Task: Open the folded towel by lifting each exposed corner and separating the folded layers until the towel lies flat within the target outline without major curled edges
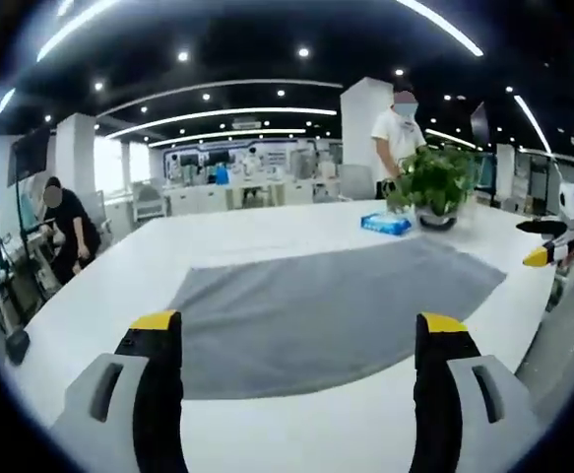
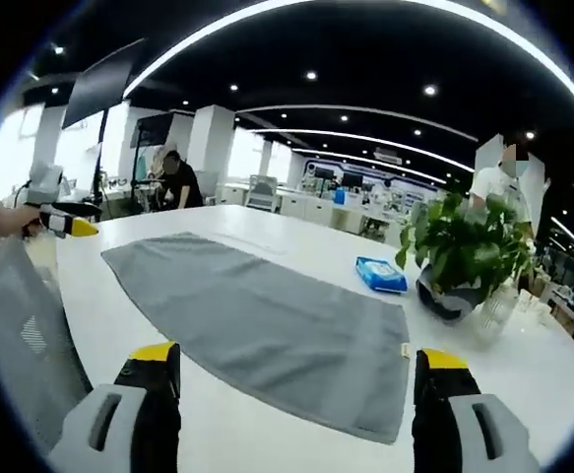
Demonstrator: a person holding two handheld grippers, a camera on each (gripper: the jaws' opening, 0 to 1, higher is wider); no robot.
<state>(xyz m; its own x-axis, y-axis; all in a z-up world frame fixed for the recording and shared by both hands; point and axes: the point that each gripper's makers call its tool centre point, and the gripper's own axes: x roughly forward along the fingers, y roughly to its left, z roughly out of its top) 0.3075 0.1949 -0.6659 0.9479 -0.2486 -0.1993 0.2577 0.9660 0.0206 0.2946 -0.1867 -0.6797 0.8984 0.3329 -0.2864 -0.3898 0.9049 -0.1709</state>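
In the left gripper view the left tongs (image 1: 299, 340) stand wide apart with nothing between them, their yellow-capped black tips hanging over the near edge of the grey towel (image 1: 336, 310). In the right gripper view the right tongs (image 2: 299, 367) are likewise spread apart and empty, one tip just off the towel's (image 2: 262, 320) near edge and the other near its corner with the small label.

The towel lies spread out in a single grey sheet on the white tabletop (image 1: 267, 232), mostly smooth, its edges lying flat as far as can be seen. No marked outline can be made out around it.

At the right edge of the left gripper view the right tongs (image 1: 547, 248) come into sight beyond the tabletop's side, held in a hand, away from the towel. At the left edge of the right gripper view the left tongs (image 2: 65, 222) show in the same way, clear of the cloth.

Beyond the towel a blue packet (image 2: 381, 274) lies on the tabletop (image 2: 523, 370), and just beside it a leafy plant (image 2: 464, 241) stands in a dark pot. A grey mesh chair back (image 2: 21, 335) sits at the tabletop's side. Farther off, one person (image 1: 397, 133) stands behind the plant and another person (image 1: 65, 232) bends over at the room's far side.
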